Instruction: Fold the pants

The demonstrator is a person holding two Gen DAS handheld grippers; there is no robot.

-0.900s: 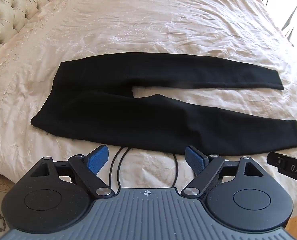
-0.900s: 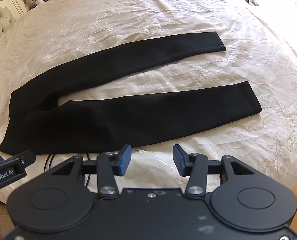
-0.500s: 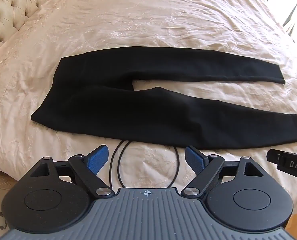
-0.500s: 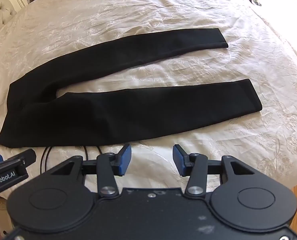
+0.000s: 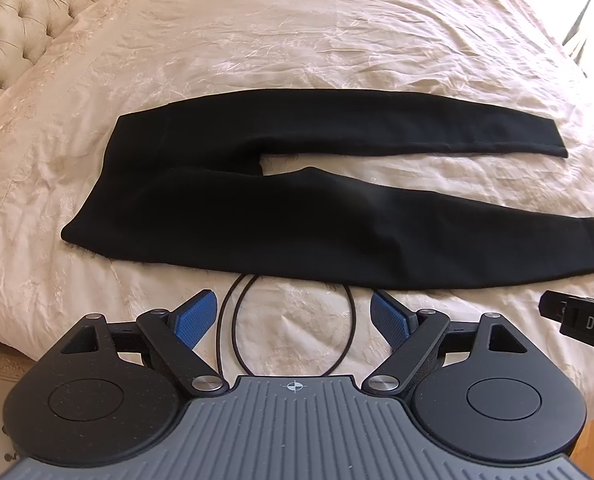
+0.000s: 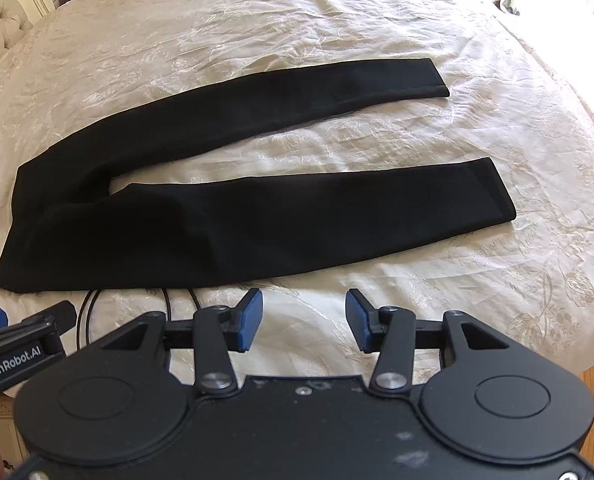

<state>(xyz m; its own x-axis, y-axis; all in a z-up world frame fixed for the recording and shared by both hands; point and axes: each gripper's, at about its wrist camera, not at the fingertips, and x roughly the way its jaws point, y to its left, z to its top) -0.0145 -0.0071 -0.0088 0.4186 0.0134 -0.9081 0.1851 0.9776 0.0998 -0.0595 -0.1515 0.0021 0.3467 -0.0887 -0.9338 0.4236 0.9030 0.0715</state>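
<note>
Cream satin bedspread (image 5: 297, 40) is carrying the black pants (image 5: 281, 220), lying flat with both legs spread apart. Left gripper (image 5: 293, 316) and right gripper (image 6: 304, 320) are hovering near the closer leg, jaws apart and holding nothing. A black cable (image 5: 237, 320) is looping just beside the hem and risks getting pinched. Compared with earlier, both views are sitting slightly higher over the pants

One pair of black pants (image 5: 281, 208), two tongs, one black cable (image 5: 233, 328), one bed (image 5: 297, 40).
</note>
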